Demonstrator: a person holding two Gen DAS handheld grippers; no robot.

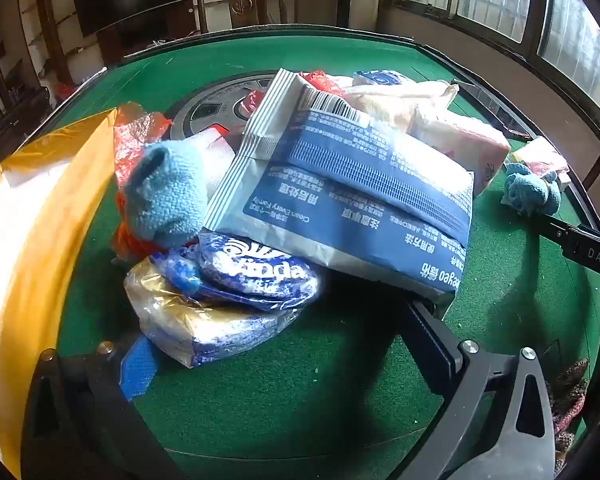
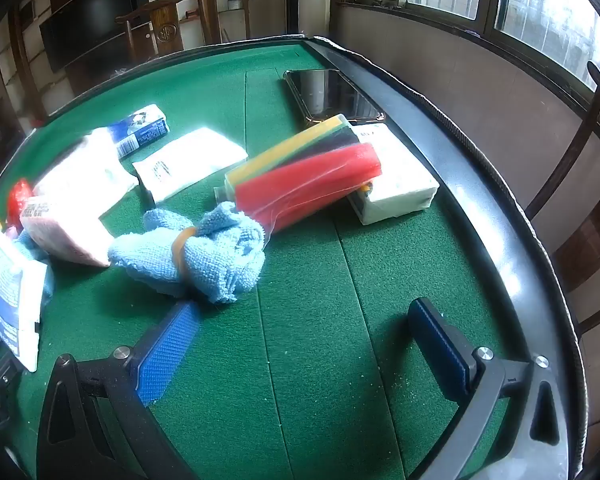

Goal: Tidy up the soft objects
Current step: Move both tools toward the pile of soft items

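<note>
- Blue towel bundle [image 2: 188, 256], cinched by a rubber band [image 2: 179, 254], lies on the green felt table [image 2: 308, 340]; long axis runs roughly left–right in the right wrist view.
- Cellophane pack of coloured cloths [image 2: 306, 182]: long axis diagonal, far end resting on a white tissue pack [image 2: 400, 188].
- Right gripper [image 2: 300, 344]: jaws spread wide, nothing between them; left fingertip just beside the bundle.
- Left gripper [image 1: 284, 344]: jaws spread wide, holding nothing; blue-and-white wipes pack [image 1: 340, 200] lies tilted atop the pile, long axis diagonal.
</note>
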